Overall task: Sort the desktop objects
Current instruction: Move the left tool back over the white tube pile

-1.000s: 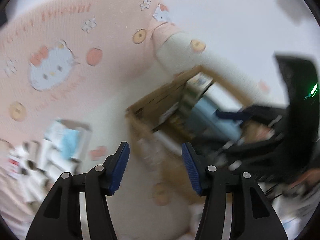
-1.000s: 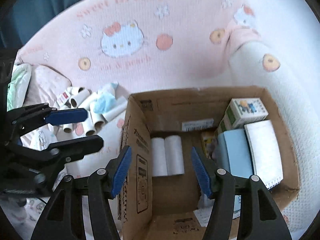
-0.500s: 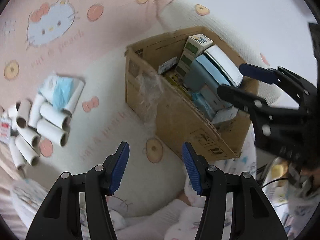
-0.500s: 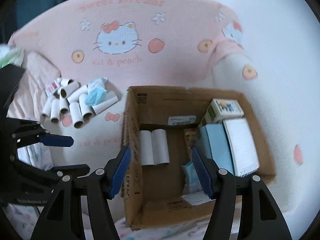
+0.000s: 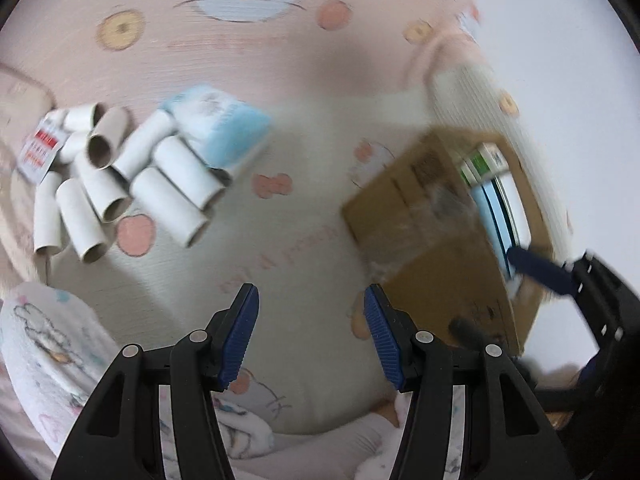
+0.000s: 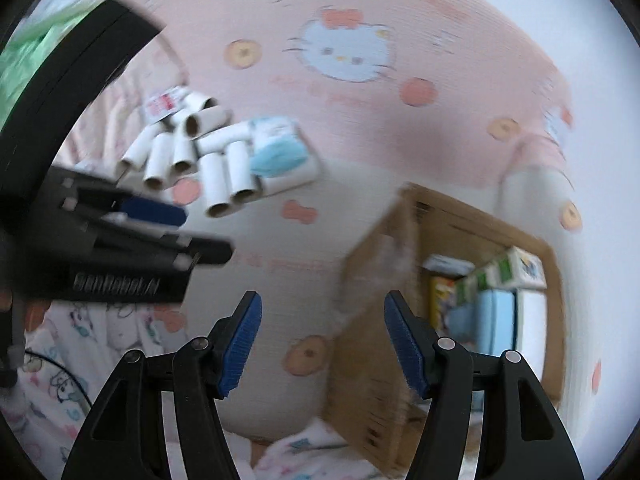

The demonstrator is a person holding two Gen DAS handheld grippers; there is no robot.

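Observation:
Several white cardboard tubes [image 5: 132, 184] lie in a heap on the pink cartoon-print blanket [image 5: 248, 40], with a pale blue packet [image 5: 224, 132] at their upper right. A brown cardboard box [image 5: 432, 232] holding small boxes and books stands to the right. My left gripper [image 5: 311, 326] hovers open over bare blanket between heap and box, nothing between its fingers. My right gripper [image 6: 322, 330] is open and empty too, just left of the box [image 6: 400, 320]. The tubes [image 6: 200, 164] and blue packet [image 6: 280, 152] appear upper left in the right wrist view, behind the left gripper's body.
A small red-and-white card [image 5: 40, 152] lies at the left end of the heap. A white printed cloth [image 5: 44, 352] is bunched at the near left. A white wall [image 5: 560, 40] rises behind the box. The view is motion-blurred.
Both grippers swung left, away from the box; the right one no longer looks down into it. The tube heap has come closer and more central in both views. Both stay open and empty.

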